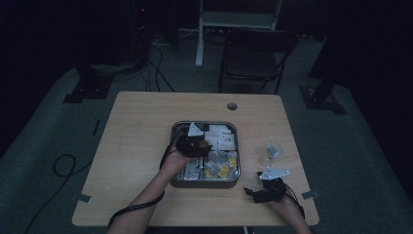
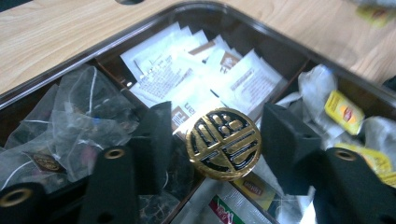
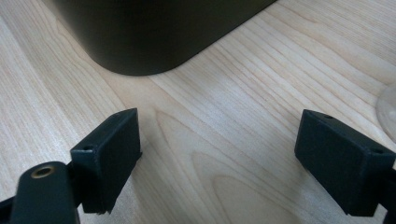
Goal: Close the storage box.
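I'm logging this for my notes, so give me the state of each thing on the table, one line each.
Tea box: open, lid off, compartments filled with tea bags and sachets.
Round gold knob: between the left gripper pads, not pressed.
Left gripper: open, over the box.
Right gripper: open, nothing between, over bare table.
Glass: upright, beside the box.

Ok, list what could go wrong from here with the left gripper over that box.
1. The gold knob sits between the left gripper pads without clear contact; closing off-centre could let the round knob slip out.
2. Loose tea bags lie right beside the left pad; one could get snagged.
3. The glass stands close ahead of the open right gripper; a forward move might knock it.
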Available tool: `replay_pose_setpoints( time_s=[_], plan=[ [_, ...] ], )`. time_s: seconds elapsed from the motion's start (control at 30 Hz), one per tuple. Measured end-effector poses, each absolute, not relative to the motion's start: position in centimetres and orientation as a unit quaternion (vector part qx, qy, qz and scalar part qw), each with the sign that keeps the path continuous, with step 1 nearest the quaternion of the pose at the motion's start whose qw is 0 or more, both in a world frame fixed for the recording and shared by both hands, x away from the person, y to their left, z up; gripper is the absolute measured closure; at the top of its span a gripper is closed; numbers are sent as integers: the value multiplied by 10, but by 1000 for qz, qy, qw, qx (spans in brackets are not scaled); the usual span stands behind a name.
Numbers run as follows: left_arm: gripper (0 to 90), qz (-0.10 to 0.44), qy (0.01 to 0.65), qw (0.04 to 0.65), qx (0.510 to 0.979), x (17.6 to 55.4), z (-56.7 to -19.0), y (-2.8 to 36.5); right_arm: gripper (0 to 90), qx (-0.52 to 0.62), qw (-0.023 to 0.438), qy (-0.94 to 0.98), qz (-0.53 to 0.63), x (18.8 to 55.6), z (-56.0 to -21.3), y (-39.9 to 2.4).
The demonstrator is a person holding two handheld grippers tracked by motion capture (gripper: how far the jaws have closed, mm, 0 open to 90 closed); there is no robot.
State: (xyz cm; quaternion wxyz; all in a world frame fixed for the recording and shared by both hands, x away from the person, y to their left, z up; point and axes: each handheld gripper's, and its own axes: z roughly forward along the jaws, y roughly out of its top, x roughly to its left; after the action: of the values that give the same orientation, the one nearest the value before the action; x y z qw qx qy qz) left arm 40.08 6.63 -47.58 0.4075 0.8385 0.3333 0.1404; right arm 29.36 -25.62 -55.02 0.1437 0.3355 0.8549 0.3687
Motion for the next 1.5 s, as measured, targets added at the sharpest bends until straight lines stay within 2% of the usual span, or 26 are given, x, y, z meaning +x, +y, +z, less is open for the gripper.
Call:
replay_pose_setpoints(
  time_s=[0.07,0.1,0.17,0.2,0.3,0.37,0.47,0.5,1.1,1.5],
  plan=[
    [361,129,338,418,833,402,-475,71,139,336,143,855,369,294,-550,-256],
    [294,126,336,421,833,401,-475,73,139,336,143,855,369,294,-550,-256],
    [256,122,328,426,834,400,-476,75,139,336,143,855,369,294,-550,-256],
    [206,122,326,424,836,399,-476,76,139,336,143,855,369,294,-550,-256],
    [165,123,331,426,833,397,-476,78,139,336,143,855,369,294,-550,-256],
    [93,122,337,423,832,396,-475,80,139,336,144,855,369,294,-550,-256],
    [79,129,346,427,825,394,-473,85,139,336,143,855,369,294,-550,-256],
    [4,132,349,429,822,393,-472,87,139,336,143,855,369,294,-550,-256],
    [4,178,388,442,789,382,-460,134,139,336,144,855,369,294,-550,-256],
    [5,195,413,439,774,370,-466,174,139,336,143,855,369,294,-550,-256]
  ],
)
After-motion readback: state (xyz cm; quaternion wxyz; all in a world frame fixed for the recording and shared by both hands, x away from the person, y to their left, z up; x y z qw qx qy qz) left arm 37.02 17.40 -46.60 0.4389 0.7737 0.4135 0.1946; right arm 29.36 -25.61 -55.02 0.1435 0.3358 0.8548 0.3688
